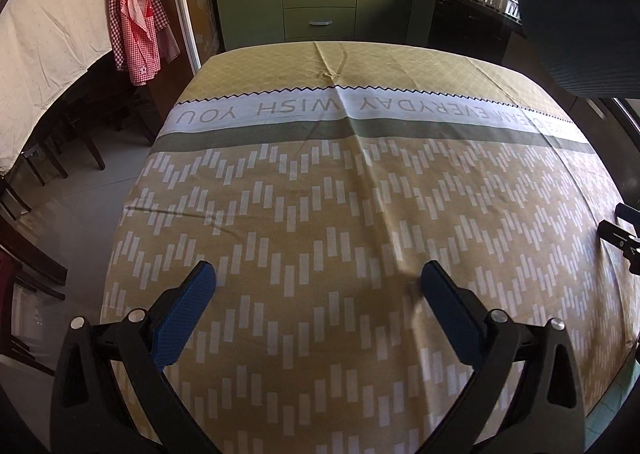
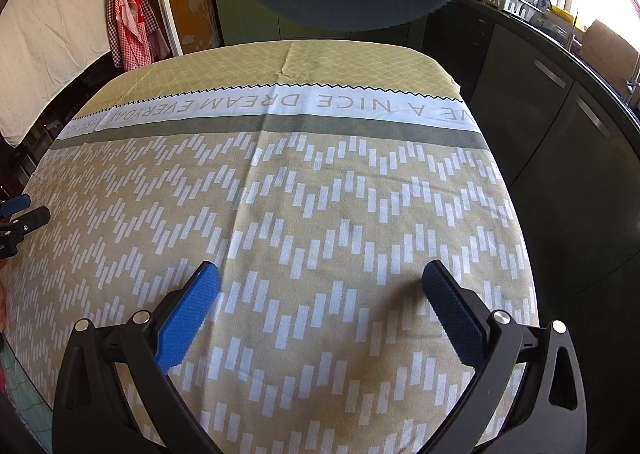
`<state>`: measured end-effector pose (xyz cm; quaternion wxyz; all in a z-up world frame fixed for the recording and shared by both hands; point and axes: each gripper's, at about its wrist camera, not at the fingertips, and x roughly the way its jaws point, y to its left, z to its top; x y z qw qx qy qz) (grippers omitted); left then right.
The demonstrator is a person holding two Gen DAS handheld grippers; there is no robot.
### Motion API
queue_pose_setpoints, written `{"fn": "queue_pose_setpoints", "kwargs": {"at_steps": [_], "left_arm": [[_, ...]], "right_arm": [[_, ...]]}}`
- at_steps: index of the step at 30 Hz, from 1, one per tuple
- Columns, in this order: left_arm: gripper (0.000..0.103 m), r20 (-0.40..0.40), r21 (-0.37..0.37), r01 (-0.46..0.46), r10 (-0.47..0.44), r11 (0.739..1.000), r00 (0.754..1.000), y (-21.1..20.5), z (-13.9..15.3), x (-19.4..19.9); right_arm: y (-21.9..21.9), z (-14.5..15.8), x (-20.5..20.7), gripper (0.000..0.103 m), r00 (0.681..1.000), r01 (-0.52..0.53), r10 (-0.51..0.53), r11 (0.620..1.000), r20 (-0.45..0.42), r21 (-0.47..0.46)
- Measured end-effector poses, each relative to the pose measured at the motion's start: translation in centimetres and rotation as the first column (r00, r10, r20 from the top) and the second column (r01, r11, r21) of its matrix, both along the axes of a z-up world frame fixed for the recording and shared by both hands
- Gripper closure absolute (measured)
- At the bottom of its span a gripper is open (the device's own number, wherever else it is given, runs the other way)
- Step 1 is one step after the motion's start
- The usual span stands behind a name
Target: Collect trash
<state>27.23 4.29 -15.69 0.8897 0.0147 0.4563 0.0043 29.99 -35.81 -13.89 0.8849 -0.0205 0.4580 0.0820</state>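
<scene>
Tablecloth lettering reads "NICE DREAM EVERYDAY WISH YOU"; left hand-held gripper and right hand-held gripper gape empty.

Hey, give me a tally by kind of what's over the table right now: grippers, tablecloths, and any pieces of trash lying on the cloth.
Grippers: 2, the left gripper and the right gripper, both open
Tablecloths: 1, the patterned tablecloth
Trash on the cloth: 0 visible in either view
Total: 3
</scene>
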Motion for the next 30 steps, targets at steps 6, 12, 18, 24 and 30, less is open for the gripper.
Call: {"fn": "queue_pose_setpoints", "kwargs": {"at_steps": [6, 12, 18, 24, 30], "left_arm": [[0.005, -0.001, 0.002, 0.003, -0.003, 1.000, 1.000, 0.07, 0.09, 0.20], [0.005, -0.002, 0.001, 0.004, -0.004, 1.000, 1.000, 0.13, 0.10, 0.32], [0.005, -0.003, 0.001, 0.004, -0.004, 1.000, 1.000, 0.14, 0.07, 0.32], [0.005, -0.003, 0.001, 0.005, -0.005, 1.000, 1.000, 0.13, 0.07, 0.35], [0.005, -0.003, 0.001, 0.005, -0.005, 1.000, 1.000, 0.18, 0.08, 0.36]], "right_arm": [[-0.01, -0.01, -0.01, 0.003, 1.000, 0.000, 0.000, 1.000, 0.000, 0.000], [-0.05, 0.00, -0.01, 0.003, 1.000, 0.000, 0.000, 1.000, 0.000, 0.000], [-0.02, -0.01, 0.01, 0.003, 1.000, 0.000, 0.000, 1.000, 0.000, 0.000], [-0.04, -0.01, 0.01, 0.003, 1.000, 0.000, 0.000, 1.000, 0.000, 0.000], [0.00, 0.01, 0.01, 0.003, 1.000, 0.000, 0.000, 1.000, 0.000, 0.000]]}}
